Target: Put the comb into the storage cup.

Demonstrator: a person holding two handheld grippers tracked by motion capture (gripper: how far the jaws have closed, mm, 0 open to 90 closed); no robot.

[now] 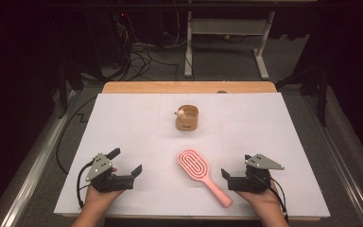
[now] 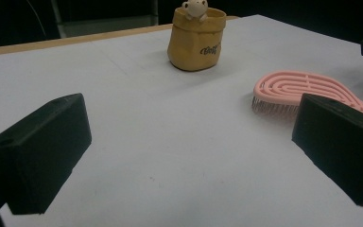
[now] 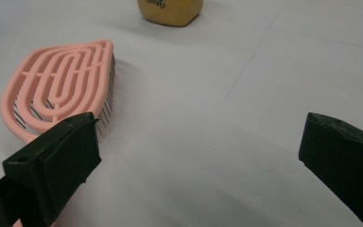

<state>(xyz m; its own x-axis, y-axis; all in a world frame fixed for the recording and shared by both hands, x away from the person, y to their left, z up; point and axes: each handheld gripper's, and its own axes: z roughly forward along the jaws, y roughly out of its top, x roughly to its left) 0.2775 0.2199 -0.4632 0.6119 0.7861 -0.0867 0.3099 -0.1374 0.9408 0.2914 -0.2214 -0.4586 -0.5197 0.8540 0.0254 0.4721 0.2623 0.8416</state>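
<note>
A pink hairbrush (image 1: 196,164) lies bristles down on the white sheet, its handle pointing toward the front right. Behind it stands a small tan pot (image 1: 187,118) with a pale figurine on its rim. My left gripper (image 1: 126,161) rests at the front left, open and holding nothing. Left gripper view: the pot (image 2: 196,40) is ahead, and the brush (image 2: 298,87) is to the right, behind the right jaw. My right gripper (image 1: 237,165) rests open just right of the brush handle. Right gripper view: the brush head (image 3: 61,80) lies beyond the left jaw and the pot (image 3: 170,9) is at the top edge.
A white sheet (image 1: 137,123) covers the table, with a strip of wooden tabletop (image 1: 189,87) bare at the far edge. Beyond it are a dark floor with cables (image 1: 142,56) and a white desk frame (image 1: 227,38).
</note>
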